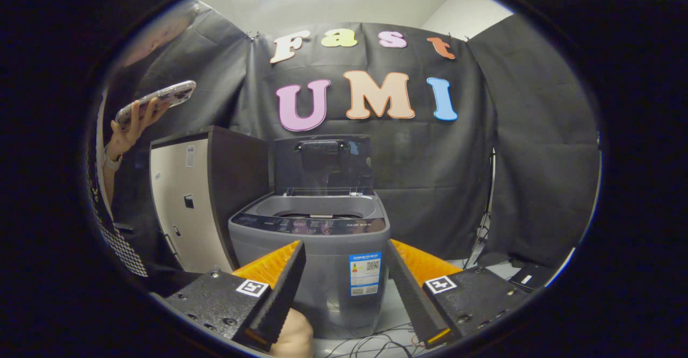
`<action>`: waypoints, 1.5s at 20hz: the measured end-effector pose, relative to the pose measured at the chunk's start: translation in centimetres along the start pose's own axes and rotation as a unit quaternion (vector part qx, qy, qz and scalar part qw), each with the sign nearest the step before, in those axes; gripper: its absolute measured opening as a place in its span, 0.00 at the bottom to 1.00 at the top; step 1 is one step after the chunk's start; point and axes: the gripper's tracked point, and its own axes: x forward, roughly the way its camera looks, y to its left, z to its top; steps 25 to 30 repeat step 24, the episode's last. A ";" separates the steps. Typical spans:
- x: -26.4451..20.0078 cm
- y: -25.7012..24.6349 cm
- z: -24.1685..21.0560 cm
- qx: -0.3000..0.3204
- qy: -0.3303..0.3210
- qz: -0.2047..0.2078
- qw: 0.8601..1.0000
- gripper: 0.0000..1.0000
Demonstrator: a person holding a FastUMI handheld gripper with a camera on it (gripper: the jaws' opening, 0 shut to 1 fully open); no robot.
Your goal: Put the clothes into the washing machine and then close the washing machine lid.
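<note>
A grey top-loading washing machine stands just beyond my fingers, its dark lid raised upright at the back so the tub opening shows. My gripper is open, with the machine's front panel seen through the wide gap between the fingers. Nothing is held. I see no clothes among the things in front of me. A bit of a hand shows low down by the left finger.
A tall cabinet with a pale door and dark side stands left of the machine. A person at the far left holds up a phone. Cables lie on the floor by the machine's base. A dark flat object lies on the floor at the right.
</note>
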 end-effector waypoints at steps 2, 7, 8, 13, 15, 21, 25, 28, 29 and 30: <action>0.1 0.0 0.0 0.000 0.000 0.000 1.000 0.90; 0.1 0.0 0.0 0.000 0.000 0.000 1.000 0.91; 0.6 0.9 -0.3 0.000 0.000 0.000 1.000 0.91; 0.7 0.9 -0.3 0.000 0.000 0.000 1.000 0.90; 0.6 1.0 -0.3 0.000 0.000 0.000 1.000 0.90; 0.7 1.0 -0.3 0.000 0.000 0.000 1.000 0.90; 0.6 1.0 -0.3 0.000 0.001 0.000 1.000 0.91; 0.6 1.0 -0.3 0.000 0.001 0.000 1.000 0.91; 0.6 1.0 -0.3 0.000 0.001 0.000 1.000 0.91; 0.6 1.0 -0.3 0.000 0.001 0.000 1.000 0.91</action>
